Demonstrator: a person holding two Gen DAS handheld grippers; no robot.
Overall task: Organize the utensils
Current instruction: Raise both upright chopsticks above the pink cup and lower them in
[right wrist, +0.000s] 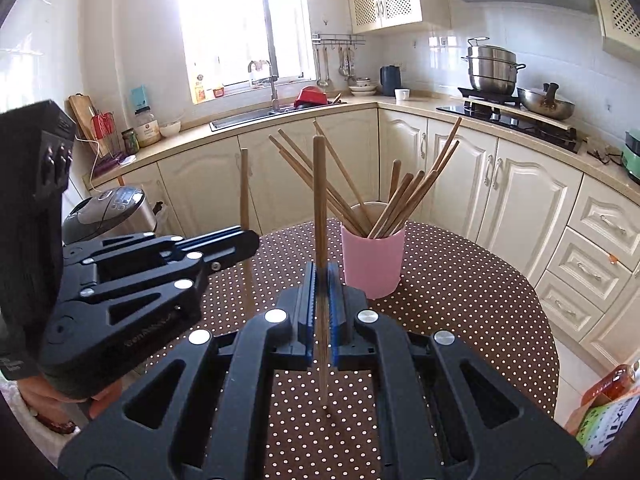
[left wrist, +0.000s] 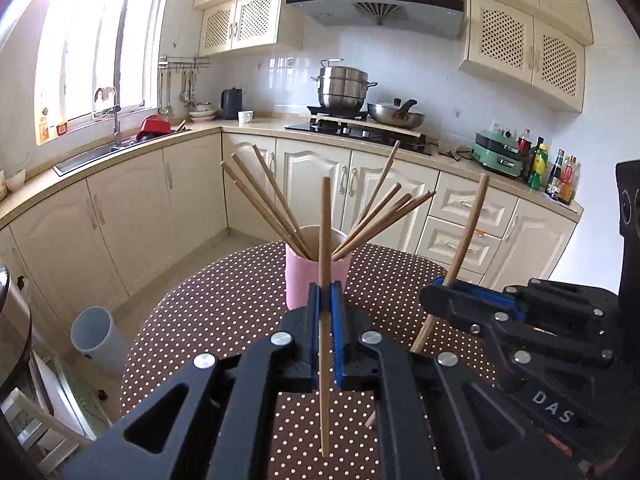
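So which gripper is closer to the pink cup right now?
Left, though only slightly. The left gripper sits just short of the pink cup; the right gripper sits short of it, offset to its left.

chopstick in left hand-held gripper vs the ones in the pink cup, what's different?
The held chopstick is clamped in the left hand-held gripper; the cup chopsticks stand loose in the pink cup. The held one stands near vertical; the cup ones fan outward, tilted. All look like the same plain wood.
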